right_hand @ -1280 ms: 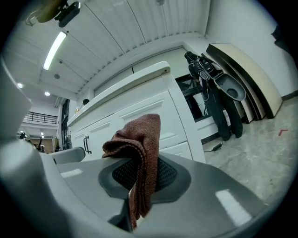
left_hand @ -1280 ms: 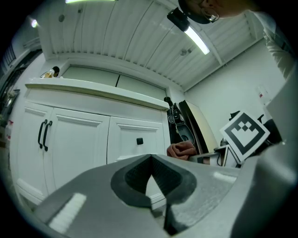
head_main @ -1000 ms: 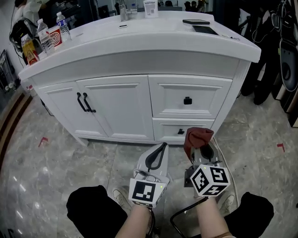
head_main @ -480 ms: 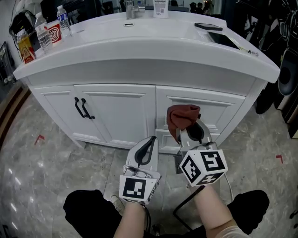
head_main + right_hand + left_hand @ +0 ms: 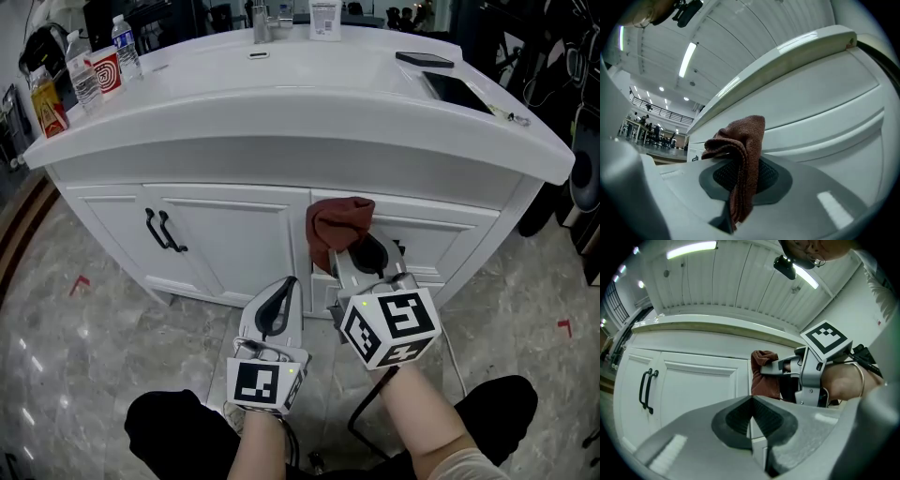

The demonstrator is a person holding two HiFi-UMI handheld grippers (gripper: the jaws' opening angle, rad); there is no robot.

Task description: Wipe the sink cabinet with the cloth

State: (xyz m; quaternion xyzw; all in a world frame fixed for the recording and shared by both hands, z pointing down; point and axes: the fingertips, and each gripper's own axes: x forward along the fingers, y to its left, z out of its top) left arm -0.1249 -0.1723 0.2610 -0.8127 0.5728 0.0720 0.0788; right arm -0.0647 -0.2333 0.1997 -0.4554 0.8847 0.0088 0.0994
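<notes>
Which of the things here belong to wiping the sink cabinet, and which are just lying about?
In the job:
- cloth, clamped in the right gripper
- sink cabinet, its white front

Just lying about:
- water bottles, red-patterned cup, yellow packet and dark phone on the countertop
- left gripper, shut and empty

The rust-brown terry cloth (image 5: 339, 223) looks nubbly against the white painted sink cabinet (image 5: 225, 234), smooth and satin; above, its white countertop (image 5: 281, 94) gleams glossy; below, the grey marbled floor (image 5: 56, 356) shines.
</notes>
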